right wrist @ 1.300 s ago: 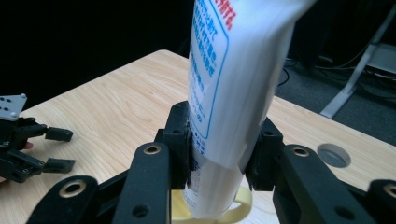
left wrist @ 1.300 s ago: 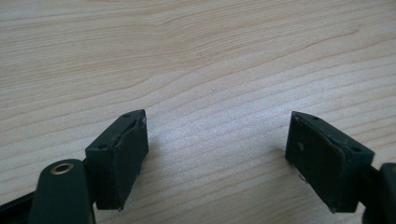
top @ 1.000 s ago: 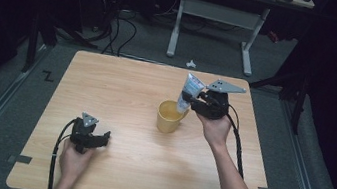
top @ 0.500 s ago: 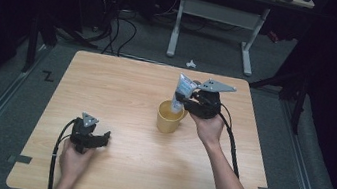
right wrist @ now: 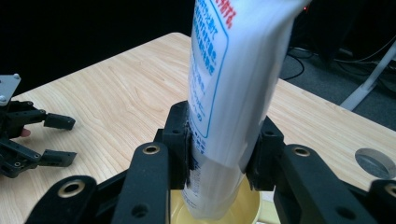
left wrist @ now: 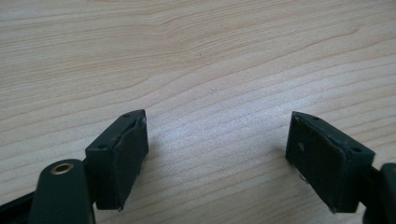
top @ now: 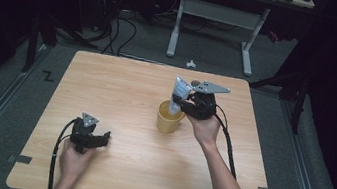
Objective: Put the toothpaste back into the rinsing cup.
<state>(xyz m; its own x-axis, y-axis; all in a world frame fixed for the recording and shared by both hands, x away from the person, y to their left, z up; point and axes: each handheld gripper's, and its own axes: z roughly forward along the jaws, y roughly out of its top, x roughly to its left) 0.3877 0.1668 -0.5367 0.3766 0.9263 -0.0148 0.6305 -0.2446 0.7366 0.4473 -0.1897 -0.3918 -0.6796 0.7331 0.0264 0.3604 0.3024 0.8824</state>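
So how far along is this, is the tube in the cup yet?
Nearly. Done: the right gripper has the white tube clamped and held upright over the yellow cup. In hand: the tube's lower end sits inside the cup's rim. Left: letting go, since the jaws are shut on it. The left gripper rests open on the table, holding nothing.

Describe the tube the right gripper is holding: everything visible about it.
The tube is a soft white squeeze tube with blue print, a blue outlined panel and some red characters near its upper end. It looks like flexible plastic. It stands nearly upright, leaning slightly, clamped low down between the jaws of the right gripper. Its lower end dips into the yellow cup on the table; whether it touches the cup's inside cannot be told. Its cap is hidden.
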